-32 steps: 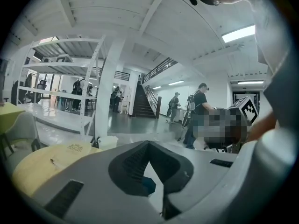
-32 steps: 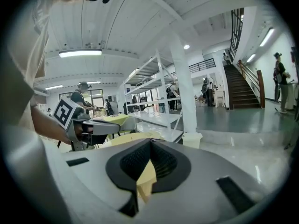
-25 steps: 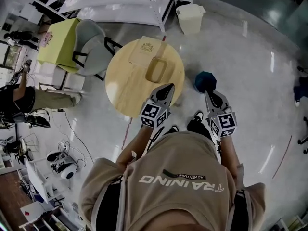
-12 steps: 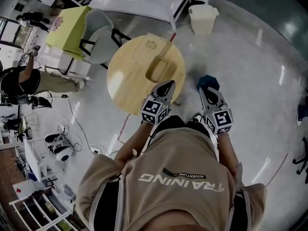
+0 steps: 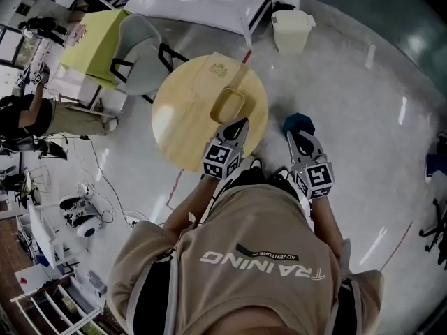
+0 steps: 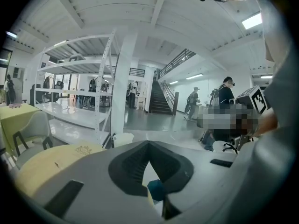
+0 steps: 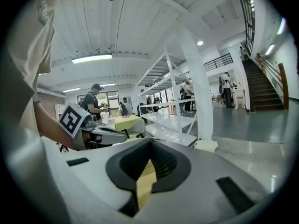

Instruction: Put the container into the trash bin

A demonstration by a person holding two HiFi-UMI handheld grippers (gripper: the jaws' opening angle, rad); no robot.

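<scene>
Container, head view: tan open tray lying on the round table, toward the table's edge nearest the person.
Left gripper, head view: left gripper is over the table's near rim, tip at the container's near end. Contact or a gap can't be told from above.
Right gripper, head view: right gripper is off the table, over the floor at the table's right in this view.
Blue object, head view: dark blue object on the floor just beside the table. It is partly covered by the right gripper, and I can't tell what it is.
White bin, head view: lidded white bin on the floor past the table's far side, well apart from it.
Left gripper view, jaws: clenched tip to tip, gripping nothing.
Left gripper view, hidden: the gripper body blocks the container. Only a strip of table shows at left, and a blue patch shows in the slot under the tips.
Right gripper view, jaws: closed tip to tip, empty.
Right gripper view, hidden: there is a yellow-tan patch in the slot under the tips; table or container, can't tell.
</scene>
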